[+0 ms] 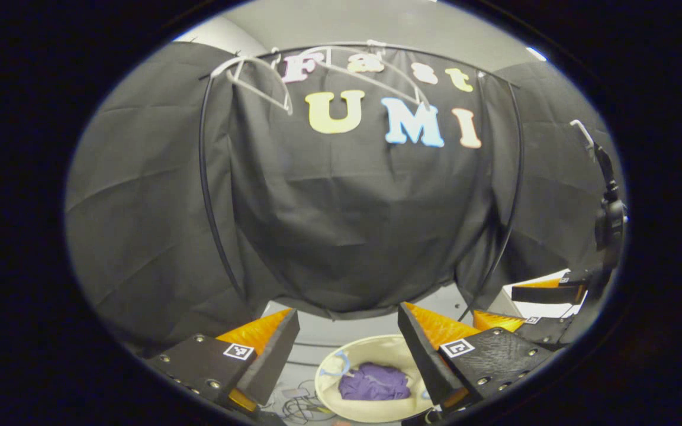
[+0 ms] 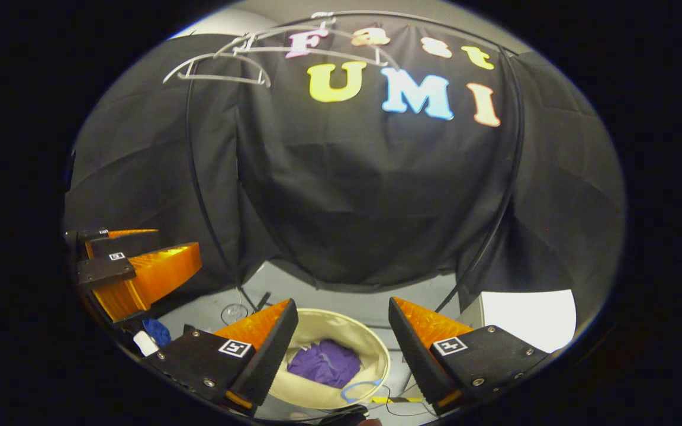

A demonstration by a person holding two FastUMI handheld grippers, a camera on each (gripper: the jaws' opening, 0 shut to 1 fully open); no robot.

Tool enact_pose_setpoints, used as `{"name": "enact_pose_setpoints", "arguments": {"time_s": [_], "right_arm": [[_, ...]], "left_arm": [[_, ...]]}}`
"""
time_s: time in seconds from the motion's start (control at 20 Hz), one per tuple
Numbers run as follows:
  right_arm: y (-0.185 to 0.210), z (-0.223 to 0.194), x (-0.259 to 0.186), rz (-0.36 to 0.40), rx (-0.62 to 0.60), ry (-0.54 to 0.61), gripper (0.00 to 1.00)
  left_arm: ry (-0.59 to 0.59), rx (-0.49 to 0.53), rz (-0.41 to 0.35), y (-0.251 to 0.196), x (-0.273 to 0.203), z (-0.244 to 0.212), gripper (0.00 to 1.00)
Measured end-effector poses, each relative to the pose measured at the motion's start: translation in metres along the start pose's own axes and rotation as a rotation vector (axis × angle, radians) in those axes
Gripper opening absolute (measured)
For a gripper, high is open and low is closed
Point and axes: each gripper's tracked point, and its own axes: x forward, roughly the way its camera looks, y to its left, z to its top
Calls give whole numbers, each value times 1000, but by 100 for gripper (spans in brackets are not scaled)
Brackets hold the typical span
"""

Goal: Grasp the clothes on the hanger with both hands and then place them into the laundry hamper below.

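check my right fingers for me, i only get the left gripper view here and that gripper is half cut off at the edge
Observer: In the right gripper view, the right gripper has its fingers wide apart with nothing between them.
Operator: ok, anything on the floor by the hamper on that side
Observer: A yellow strip lies on the floor just beside the laundry hamper.
Operator: and how does my left gripper look from over there
Observer: Seen side on, the left gripper is open and empty. It sits off to the left of the hamper, not over it.
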Motion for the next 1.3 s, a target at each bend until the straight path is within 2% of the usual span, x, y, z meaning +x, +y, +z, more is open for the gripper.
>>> {"name": "enact_pose_setpoints", "arguments": {"time_s": [0.05,0.1,0.3,0.45,0.65,0.7,0.8,0.85,1.3], "right_arm": [[-3,21,-12,-13,1,-47,93],[-8,39,-22,-28,-5,-90,95],[-32,101,-65,-104,-12,-227,95],[-46,134,-93,-141,5,-317,94],[-63,156,-125,-182,42,-393,93],[-68,159,-133,-192,55,-407,94],[-70,161,-145,-208,85,-443,93],[-73,161,-150,-217,94,-453,95],[-86,155,-161,-263,102,-508,95]], "left_arm": [[-38,3,-6,1,-8,23,96],[-76,5,-11,4,-16,45,100],[-188,2,-21,8,-49,122,100],[-265,11,-14,21,-96,185,100],[-336,10,14,48,-131,228,100],[-351,14,23,52,-137,232,97],[-375,26,45,57,-140,232,100],[-382,32,52,60,-145,231,89],[-425,15,95,59,-171,219,100]]}}
